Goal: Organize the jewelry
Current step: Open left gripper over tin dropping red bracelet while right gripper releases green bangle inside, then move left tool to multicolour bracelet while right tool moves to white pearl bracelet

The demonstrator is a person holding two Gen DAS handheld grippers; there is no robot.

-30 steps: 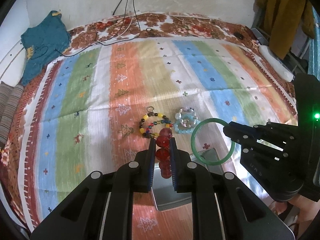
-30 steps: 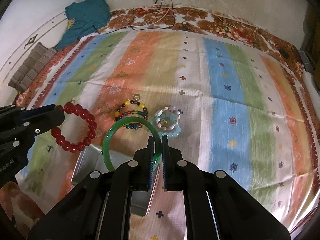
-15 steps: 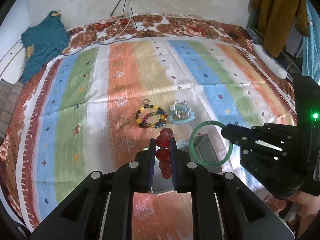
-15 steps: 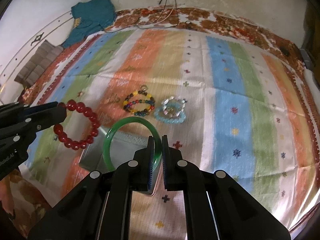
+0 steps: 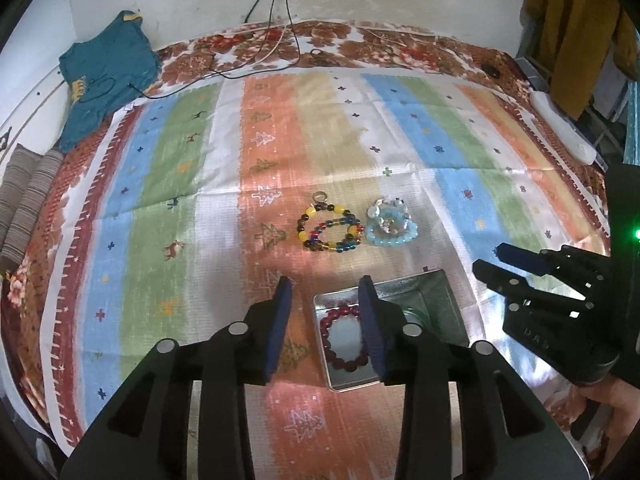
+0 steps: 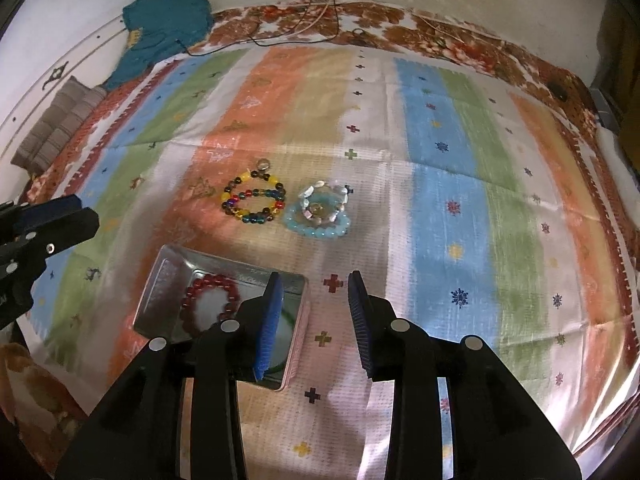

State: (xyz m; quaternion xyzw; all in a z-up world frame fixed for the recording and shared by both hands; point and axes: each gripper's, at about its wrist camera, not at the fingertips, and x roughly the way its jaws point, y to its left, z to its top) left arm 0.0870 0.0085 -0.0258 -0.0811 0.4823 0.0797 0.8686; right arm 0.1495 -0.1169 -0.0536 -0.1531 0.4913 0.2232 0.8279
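Note:
A metal tin (image 5: pixel 444 304) (image 6: pixel 168 276) lies on the striped cloth. The red bead bracelet (image 5: pixel 340 340) (image 6: pixel 208 300) lies inside it. A sliver of the green bangle (image 6: pixel 284 336) (image 5: pixel 414 313) shows in the tin behind my fingers. My left gripper (image 5: pixel 325 326) is open and empty above the tin's left edge. My right gripper (image 6: pixel 314 320) is open and empty above the tin's right edge. A multicolour bead bracelet (image 5: pixel 330 229) (image 6: pixel 254 200) and a light blue bracelet with shells (image 5: pixel 392 226) (image 6: pixel 320 216) lie on the cloth beyond the tin.
A teal garment (image 5: pixel 104 76) and a folded striped cloth (image 5: pixel 24 200) lie at the far left. Cables (image 5: pixel 256 56) run across the far edge by the wall. A yellow-brown garment (image 5: pixel 576 28) hangs at the right. A white object (image 5: pixel 560 128) lies on the right edge.
Both grippers have opened. The red bracelet left my left gripper and the green bangle left my right gripper; both now lie in the tin.

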